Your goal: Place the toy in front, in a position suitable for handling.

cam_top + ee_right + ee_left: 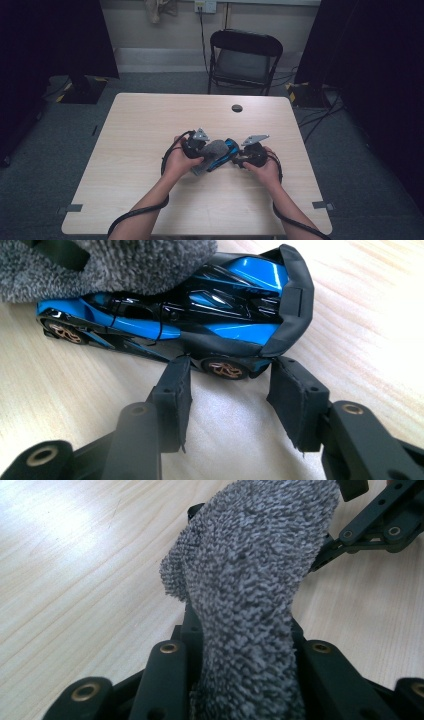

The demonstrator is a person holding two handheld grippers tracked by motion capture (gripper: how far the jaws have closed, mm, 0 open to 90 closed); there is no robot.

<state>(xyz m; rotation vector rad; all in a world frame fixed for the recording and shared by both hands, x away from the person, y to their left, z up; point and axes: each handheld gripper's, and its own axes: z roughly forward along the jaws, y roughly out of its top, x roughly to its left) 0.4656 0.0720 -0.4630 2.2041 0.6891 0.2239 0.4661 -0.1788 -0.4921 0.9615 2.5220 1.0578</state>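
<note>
A blue and black toy race car (220, 310) lies on the light wood table (150, 125), near its middle. A grey fluffy cloth (250, 580) is draped over the car's front half (227, 150). My left gripper (245, 645) is shut on the cloth, which bulges up between its jaws. My right gripper (231, 369) stands open at the car's rear side. Its pads flank the gold rear wheel and tail without pressing on them. In the high view both grippers meet over the car, the left gripper (200, 149) and the right gripper (241, 159).
A black folding chair (245, 55) stands behind the table's far edge. A round cable hole (237, 108) sits in the tabletop near that edge. Dark curtains hang at both sides. Grey tape marks (75, 207) lie near the front corners.
</note>
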